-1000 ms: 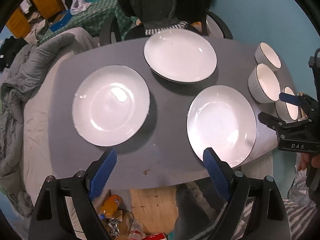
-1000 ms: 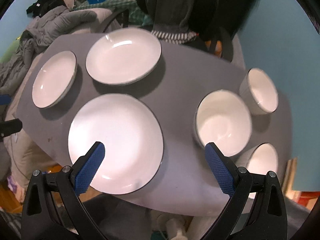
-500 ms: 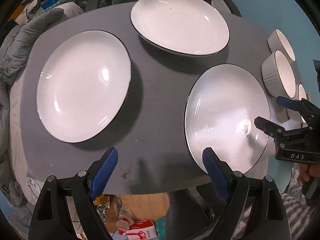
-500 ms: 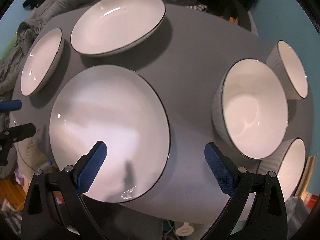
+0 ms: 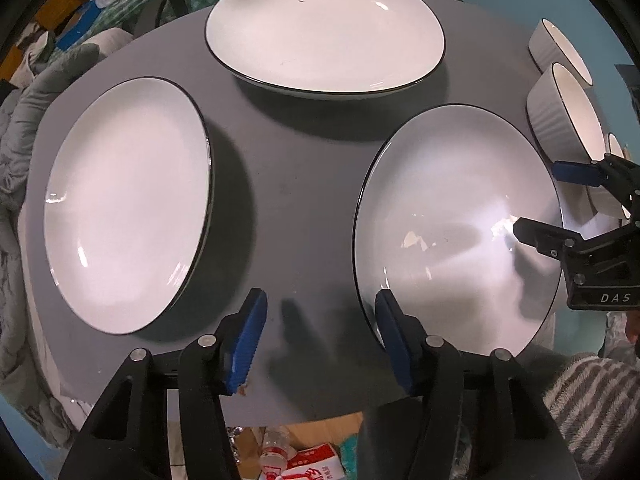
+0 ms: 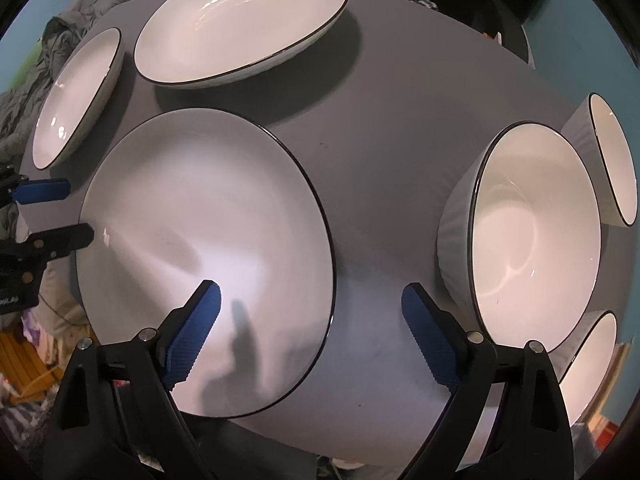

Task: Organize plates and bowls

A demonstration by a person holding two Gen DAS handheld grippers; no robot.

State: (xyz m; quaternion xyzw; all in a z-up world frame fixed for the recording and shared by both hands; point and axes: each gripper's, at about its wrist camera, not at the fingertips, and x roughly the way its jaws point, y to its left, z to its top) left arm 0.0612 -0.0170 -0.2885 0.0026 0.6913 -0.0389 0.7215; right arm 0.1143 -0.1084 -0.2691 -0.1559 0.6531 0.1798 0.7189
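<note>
Left wrist view shows the left gripper (image 5: 320, 316) with its blue pads spread apart and holding nothing, low over the near edge of the grey table (image 5: 296, 168); its right pad sits at the near rim of the near-right plate (image 5: 452, 208), its left pad over bare tabletop just beside the left plate (image 5: 124, 208), which lies toward the left edge; the far plate (image 5: 324, 28) rests at the far edge, apart from both.

Right wrist view shows the right gripper (image 6: 312, 320) also spread wide and empty, hovering over the same near-right plate (image 6: 200, 232); its left pad is above the plate's inner surface, its right pad above bare table between that plate and the large bowl (image 6: 532, 232); whether either pad touches the plate I cannot tell.

Along the right edge stand three ribbed bowls in a row: the large bowl in the middle, the far bowl (image 6: 612, 160) just beside it, and the near bowl (image 6: 592, 364) at the near right corner, partly hidden behind the right finger; from the left wrist the right gripper (image 5: 556, 204) reaches in from the right edge over the plate's rim.

A grey quilt (image 5: 16, 120) lies heaped beyond the left edge; cartons and a bottle (image 5: 296, 456) sit on the floor below the near edge.
</note>
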